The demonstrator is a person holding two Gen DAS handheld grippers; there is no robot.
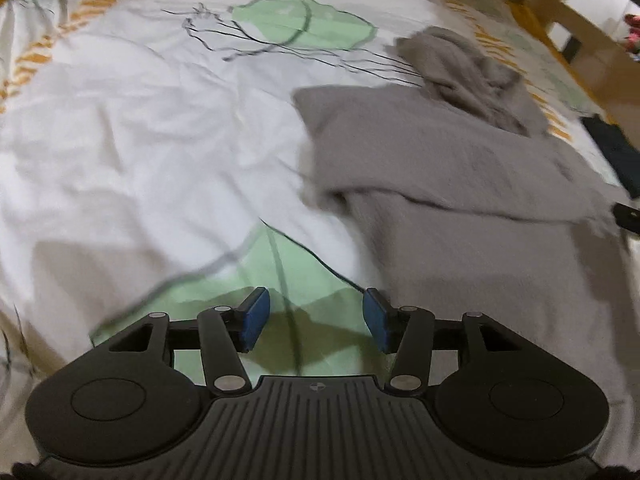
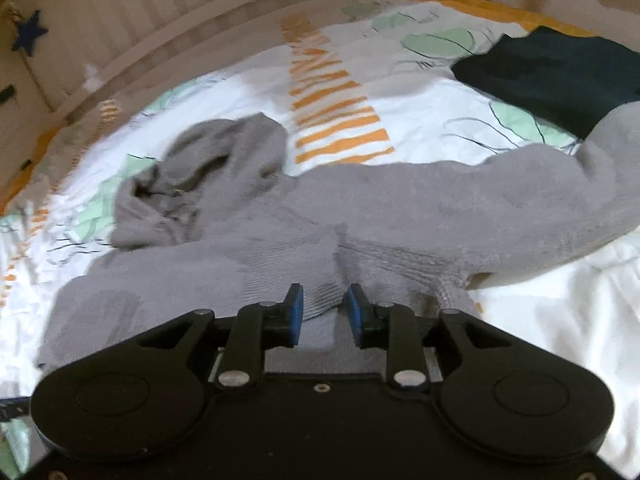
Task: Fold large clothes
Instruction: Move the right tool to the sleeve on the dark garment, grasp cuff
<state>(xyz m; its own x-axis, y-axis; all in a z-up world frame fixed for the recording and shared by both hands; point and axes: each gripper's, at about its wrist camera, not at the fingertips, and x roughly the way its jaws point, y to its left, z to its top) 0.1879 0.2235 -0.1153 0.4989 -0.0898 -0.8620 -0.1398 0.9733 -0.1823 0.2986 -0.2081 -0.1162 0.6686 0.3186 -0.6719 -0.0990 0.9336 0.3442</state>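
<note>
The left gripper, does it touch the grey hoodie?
Apart. In the left wrist view the left gripper is open over bare sheet, and the hoodie lies to its right.

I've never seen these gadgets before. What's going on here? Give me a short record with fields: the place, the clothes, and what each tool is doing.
place: a bed with a white leaf-print cover
main garment: grey hooded sweater, spread out, hood bunched up
sleeve: one lies folded across the body
other garment: dark folded cloth, beside the far sleeve
left tool: open, holding nothing, over the cover beside the sweater
right tool: open, just over the sweater's ribbed edge; no grip visible
</note>
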